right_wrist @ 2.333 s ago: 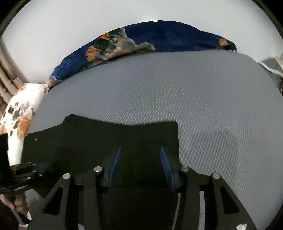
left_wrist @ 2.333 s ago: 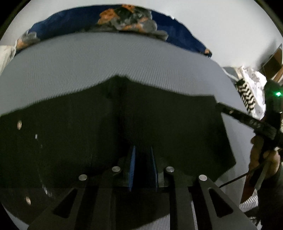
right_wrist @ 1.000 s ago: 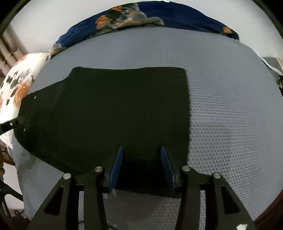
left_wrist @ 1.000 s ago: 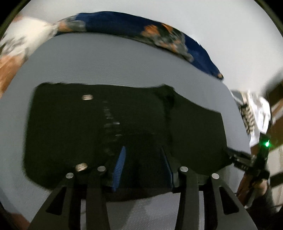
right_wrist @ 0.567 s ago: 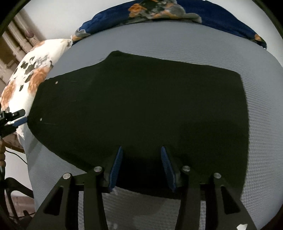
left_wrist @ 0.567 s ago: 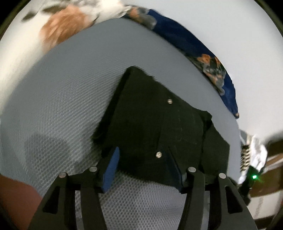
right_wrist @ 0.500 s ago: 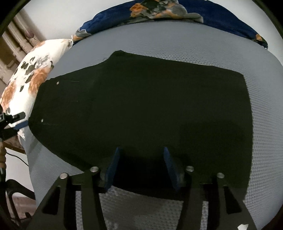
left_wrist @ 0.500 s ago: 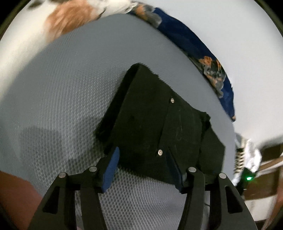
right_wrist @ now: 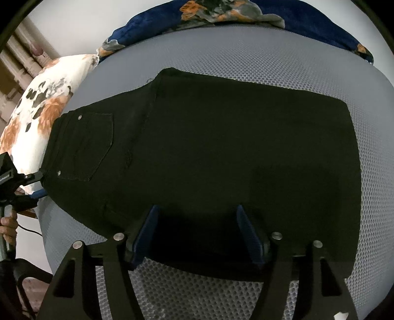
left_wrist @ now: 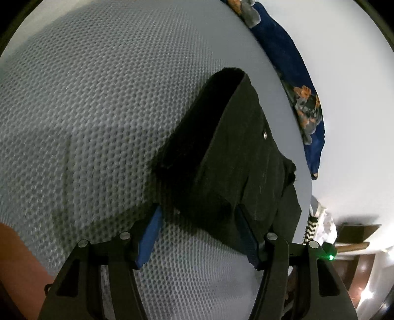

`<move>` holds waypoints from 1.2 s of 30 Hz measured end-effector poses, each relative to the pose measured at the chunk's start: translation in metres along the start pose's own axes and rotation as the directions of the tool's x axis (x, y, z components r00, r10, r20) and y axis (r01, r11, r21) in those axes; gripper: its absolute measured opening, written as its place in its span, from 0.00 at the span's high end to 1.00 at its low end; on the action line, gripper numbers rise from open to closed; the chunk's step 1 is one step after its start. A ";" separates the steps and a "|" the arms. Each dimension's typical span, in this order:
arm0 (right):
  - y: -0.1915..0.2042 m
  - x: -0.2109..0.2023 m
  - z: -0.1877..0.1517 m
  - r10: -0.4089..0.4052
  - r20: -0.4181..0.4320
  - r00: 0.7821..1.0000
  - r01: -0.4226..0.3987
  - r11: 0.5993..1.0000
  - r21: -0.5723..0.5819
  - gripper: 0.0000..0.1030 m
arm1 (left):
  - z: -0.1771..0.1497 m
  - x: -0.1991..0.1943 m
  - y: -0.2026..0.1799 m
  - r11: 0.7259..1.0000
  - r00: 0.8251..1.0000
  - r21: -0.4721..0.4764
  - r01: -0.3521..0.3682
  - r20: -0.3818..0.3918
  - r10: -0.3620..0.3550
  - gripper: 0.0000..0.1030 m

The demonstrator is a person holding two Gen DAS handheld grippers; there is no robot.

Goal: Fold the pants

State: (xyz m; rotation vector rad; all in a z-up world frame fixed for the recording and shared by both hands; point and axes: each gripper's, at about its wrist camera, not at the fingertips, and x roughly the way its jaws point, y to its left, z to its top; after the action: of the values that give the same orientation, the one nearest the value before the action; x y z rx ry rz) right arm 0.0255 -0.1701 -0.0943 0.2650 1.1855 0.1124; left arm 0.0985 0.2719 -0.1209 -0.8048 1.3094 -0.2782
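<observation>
On mattress, pants lengthwise left-right

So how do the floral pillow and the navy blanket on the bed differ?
The floral pillow is white with orange and dark blotches; the navy blanket is dark blue with orange-grey flowers. The pillow lies beside the waistband end of the black pants; the blanket is bunched along the far edge. Both rest on the grey mesh mattress.

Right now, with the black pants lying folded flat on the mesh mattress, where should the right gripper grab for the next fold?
Judging from the pose: the leg-end edge of the black pants, on the right in the right wrist view. It lies straight, flat and clear on the grey mesh mattress. The right gripper, jaws opening, could come in from that side and pinch the stacked layers.
</observation>
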 end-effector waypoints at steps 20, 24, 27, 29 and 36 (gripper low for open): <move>0.003 0.003 0.002 0.000 -0.002 1.000 0.000 0.999 0.035 0.36 | 0.031 0.025 -0.008 0.979 0.990 0.151 0.140 -0.014 -0.140 0.38; 0.003 0.003 0.001 0.008 0.004 1.000 -0.009 0.999 0.046 0.35 | 0.028 0.032 -0.025 0.969 0.995 0.228 0.098 0.001 -0.100 0.38; 0.001 0.003 0.001 0.014 0.009 1.000 -0.014 0.998 0.054 0.34 | 0.029 0.037 -0.029 0.966 0.995 0.243 0.087 0.025 -0.096 0.38; 0.003 0.004 0.002 0.017 0.010 1.000 -0.017 0.998 0.053 0.33 | 0.033 0.043 -0.035 0.963 0.994 0.253 0.093 0.036 -0.105 0.38; 0.004 0.004 0.002 0.020 0.017 1.000 -0.021 0.998 0.053 0.32 | 0.036 0.043 -0.038 0.966 0.997 0.257 -0.033 0.081 0.013 0.60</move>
State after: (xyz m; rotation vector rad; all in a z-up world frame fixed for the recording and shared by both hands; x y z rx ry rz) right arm 0.0289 -0.1661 -0.0959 0.3246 1.1708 0.0961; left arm 0.1530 0.2327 -0.1265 -0.5737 1.1784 -0.3861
